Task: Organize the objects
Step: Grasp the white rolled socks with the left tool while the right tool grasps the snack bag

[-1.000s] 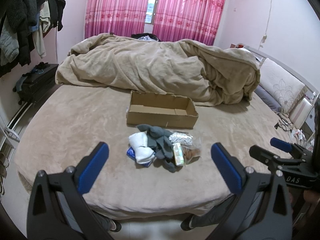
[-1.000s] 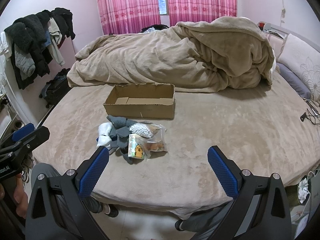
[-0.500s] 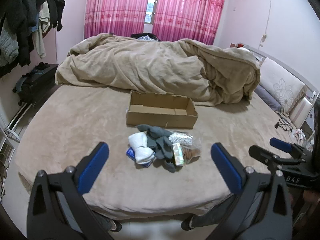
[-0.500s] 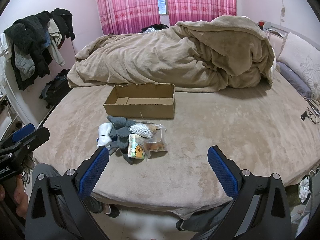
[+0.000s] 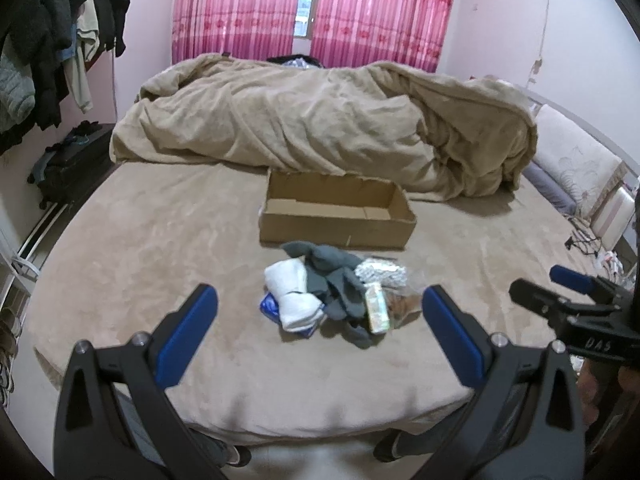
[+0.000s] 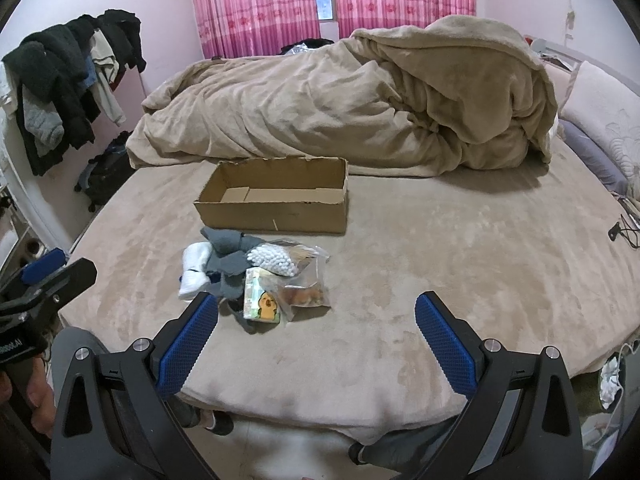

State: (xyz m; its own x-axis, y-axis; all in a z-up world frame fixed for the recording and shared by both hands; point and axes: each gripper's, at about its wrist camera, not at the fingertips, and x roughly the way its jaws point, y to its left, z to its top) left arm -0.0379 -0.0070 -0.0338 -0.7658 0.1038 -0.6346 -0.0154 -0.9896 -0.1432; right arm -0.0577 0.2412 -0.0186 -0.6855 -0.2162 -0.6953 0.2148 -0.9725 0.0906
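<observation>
An open, empty cardboard box (image 5: 336, 216) (image 6: 276, 202) lies on the bed. In front of it is a small pile: white socks (image 5: 294, 300) (image 6: 196, 266), grey socks (image 5: 332, 276) (image 6: 230, 258), a bag of cotton swabs (image 5: 382, 272) (image 6: 272, 260), a tissue pack with a yellow duck (image 5: 377, 313) (image 6: 260, 300) and a clear bag with something brown (image 6: 306, 294). My left gripper (image 5: 320, 328) is open and empty, short of the pile. My right gripper (image 6: 316, 332) is open and empty, just right of the pile.
A bunched beige duvet (image 5: 320, 128) (image 6: 360, 108) fills the far half of the bed behind the box. Pillows (image 6: 600, 120) lie at the right. Clothes hang on a rack (image 6: 68, 80) at the left, over a dark suitcase (image 5: 68, 168).
Both grippers have moved a little closer to the bed and the pile. Both stay open and empty. Nothing on the bed has moved.
</observation>
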